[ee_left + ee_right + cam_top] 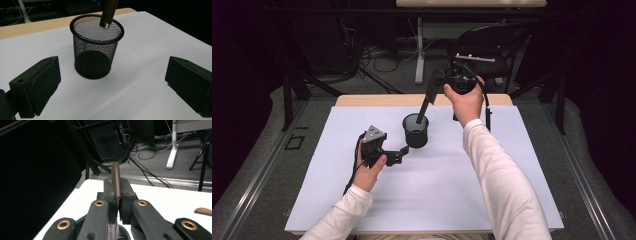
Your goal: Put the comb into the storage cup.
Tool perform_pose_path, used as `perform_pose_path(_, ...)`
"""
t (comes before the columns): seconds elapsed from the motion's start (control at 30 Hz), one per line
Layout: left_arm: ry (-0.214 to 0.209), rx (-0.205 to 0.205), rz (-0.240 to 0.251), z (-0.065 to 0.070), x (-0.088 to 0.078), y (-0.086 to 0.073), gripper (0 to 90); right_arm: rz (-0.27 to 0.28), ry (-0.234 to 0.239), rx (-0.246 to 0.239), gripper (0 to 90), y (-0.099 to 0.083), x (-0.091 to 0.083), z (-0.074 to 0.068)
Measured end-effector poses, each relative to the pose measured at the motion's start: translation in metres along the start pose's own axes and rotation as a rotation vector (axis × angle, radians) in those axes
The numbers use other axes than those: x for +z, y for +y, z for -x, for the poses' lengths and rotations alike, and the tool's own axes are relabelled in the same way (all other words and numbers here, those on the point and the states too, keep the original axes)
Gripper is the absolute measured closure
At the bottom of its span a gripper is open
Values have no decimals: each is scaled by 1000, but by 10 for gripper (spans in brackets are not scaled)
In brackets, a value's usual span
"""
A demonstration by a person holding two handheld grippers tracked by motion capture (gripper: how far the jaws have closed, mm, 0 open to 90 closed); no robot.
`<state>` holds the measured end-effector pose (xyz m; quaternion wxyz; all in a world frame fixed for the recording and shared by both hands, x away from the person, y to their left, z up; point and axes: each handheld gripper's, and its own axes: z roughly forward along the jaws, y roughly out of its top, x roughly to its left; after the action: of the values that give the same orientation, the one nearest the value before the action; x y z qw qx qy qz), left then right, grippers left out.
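While the right gripper (428,98) clamps a slim dark-brown pen (108,13), its tip just inside the black wire-mesh cup (96,47) near the table's far edge, dropping it remains; the left gripper (398,154) stands released beside the cup.

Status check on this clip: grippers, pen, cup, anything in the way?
Left gripper open beside mesh cup. Right gripper shut on brown pen, tip above cup mouth. Nothing in the way.

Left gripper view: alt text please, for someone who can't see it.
A black mesh cup stands upright on a white table, with a dark pen's tip over its rim. The left tongs are open, one jaw at each side, touching nothing.
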<state>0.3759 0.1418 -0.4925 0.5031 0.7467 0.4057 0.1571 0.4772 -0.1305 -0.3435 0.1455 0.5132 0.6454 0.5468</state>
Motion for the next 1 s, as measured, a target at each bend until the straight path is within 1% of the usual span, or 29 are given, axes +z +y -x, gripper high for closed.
perform_pose_path(0.17, 2, -10, 4, -2, -1, 0, 5, -6, 2, 1, 870, -4, 6, -1)
perform_pose_path(0.23, -4, -13, 4, -3, -1, 1, 5, -8, 2, 1, 870, -5, 8, -2)
perform_pose_path(0.53, 3, -7, -1, -5, -2, 1, 5, -25, -4, 0, 869, -13, 18, -2)
perform_pose_path(1.0, 4, -7, -2, -5, -3, 1, 5, -40, -13, 14, 870, -26, 29, 3)
